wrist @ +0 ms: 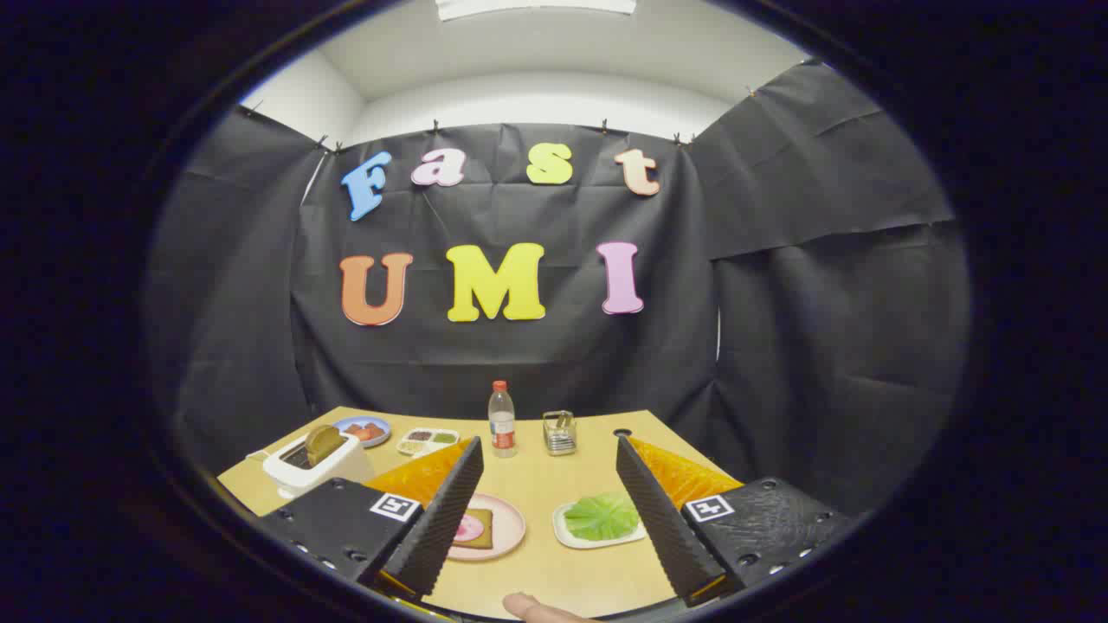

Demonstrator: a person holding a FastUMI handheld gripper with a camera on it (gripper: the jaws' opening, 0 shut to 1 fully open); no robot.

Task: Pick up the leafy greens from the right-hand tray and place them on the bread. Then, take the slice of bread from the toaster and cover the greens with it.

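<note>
Claw (547, 463) fingers stand wide apart, empty, above the worktop (537, 562). Leafy greens (602, 517) lie on the white tray (567, 538) between the fingers. Bread (477, 528) sits on the pink plate (511, 538). Toast (323, 444) stands in the toaster (299, 474).

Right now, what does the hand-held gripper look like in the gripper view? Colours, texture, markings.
The hand-held gripper has two long black fingers with finely ribbed inner faces and orange, translucent-looking outer sides. Each finger mounts on a black textured block with screw holes along its lower edge, and each block bears a small square black-and-white marker. No cables can be seen.
</note>
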